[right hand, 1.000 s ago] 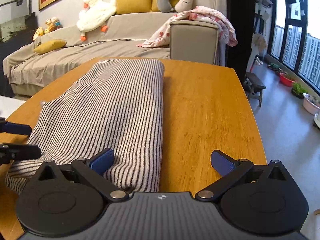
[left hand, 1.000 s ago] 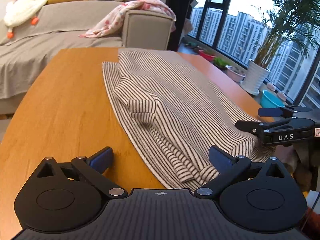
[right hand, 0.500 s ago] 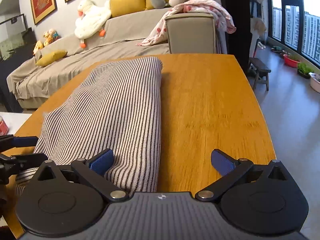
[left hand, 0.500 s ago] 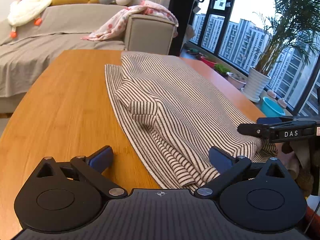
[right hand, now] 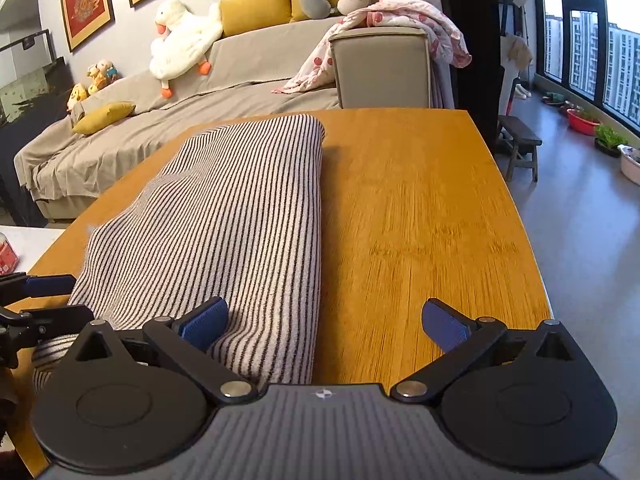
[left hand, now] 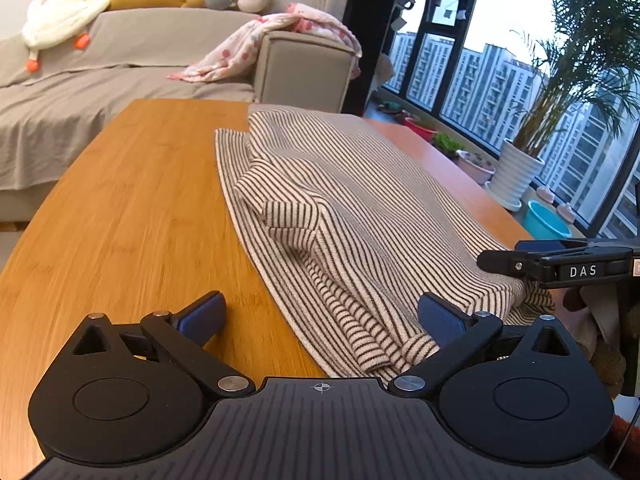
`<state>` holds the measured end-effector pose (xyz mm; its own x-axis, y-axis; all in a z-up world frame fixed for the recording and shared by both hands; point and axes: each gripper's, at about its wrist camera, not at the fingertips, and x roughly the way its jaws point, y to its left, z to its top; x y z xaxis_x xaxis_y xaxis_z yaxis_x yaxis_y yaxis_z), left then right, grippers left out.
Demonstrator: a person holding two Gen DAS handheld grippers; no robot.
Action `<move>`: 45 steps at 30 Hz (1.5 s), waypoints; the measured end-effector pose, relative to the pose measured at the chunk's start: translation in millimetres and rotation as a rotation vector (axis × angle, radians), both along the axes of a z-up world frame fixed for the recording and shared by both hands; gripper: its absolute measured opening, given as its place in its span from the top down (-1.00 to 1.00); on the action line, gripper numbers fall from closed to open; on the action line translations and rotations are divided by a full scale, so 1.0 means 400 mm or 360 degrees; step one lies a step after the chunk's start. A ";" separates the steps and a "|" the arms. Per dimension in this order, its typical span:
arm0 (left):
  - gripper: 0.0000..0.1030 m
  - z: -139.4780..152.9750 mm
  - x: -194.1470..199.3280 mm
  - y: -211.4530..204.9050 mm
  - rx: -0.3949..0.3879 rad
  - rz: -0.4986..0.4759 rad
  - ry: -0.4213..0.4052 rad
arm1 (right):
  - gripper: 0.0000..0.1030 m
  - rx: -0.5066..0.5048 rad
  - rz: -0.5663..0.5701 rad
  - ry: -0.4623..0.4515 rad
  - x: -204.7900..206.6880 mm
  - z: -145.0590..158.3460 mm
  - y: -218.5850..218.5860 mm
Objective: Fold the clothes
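A black-and-cream striped garment (left hand: 352, 216) lies folded lengthwise on the wooden table (left hand: 132, 216), one sleeve doubled over its top. My left gripper (left hand: 320, 318) is open just above the near hem, its right finger over the cloth and its left finger over bare wood. In the right wrist view the same garment (right hand: 232, 224) runs away along the table (right hand: 420, 216). My right gripper (right hand: 324, 322) is open at the garment's near right corner, the left finger over the stripes. Each gripper shows at the side of the other's view, the right gripper (left hand: 560, 264) on the right.
A grey sofa (right hand: 248, 80) with a white goose toy (right hand: 180, 40), yellow cushions and a pink blanket (right hand: 404, 20) stands beyond the table's far end. A potted palm (left hand: 520, 172) and a blue basin (left hand: 546, 224) stand by the window. A small stool (right hand: 518, 140) is on the floor.
Both grippers have drawn back and risen slightly, so more of the table and the room shows. The garment lies as before, and both grippers stay open.
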<state>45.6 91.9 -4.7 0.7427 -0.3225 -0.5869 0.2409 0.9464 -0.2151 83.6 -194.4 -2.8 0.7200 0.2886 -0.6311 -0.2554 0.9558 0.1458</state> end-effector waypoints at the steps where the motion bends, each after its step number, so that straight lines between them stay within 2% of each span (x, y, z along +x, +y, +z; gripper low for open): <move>1: -1.00 0.000 -0.001 0.001 -0.0003 0.0001 -0.0001 | -1.00 0.0001 0.0003 0.0001 0.000 0.000 -0.001; 14: -1.00 0.002 0.001 0.011 -0.0067 0.0006 -0.0006 | -1.00 -0.0020 0.0000 0.0003 0.003 0.001 0.009; 22: -1.00 0.005 0.040 -0.023 0.0046 0.0059 0.0013 | -1.00 -0.0135 0.0024 0.0017 0.070 0.001 0.060; 30: -1.00 0.004 0.049 -0.010 -0.0003 0.0122 0.0004 | -1.00 -0.0045 0.0086 -0.0058 0.093 -0.015 0.032; 45: -1.00 0.006 0.058 -0.008 -0.0007 0.0124 0.0003 | -1.00 -0.0078 0.0090 -0.0061 0.087 -0.010 0.049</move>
<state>68.9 88.8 -2.2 0.7644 -0.2659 -0.5873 0.1658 0.9614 -0.2194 118.4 -174.9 -6.6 0.7274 0.2987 -0.6178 -0.3134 0.9455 0.0881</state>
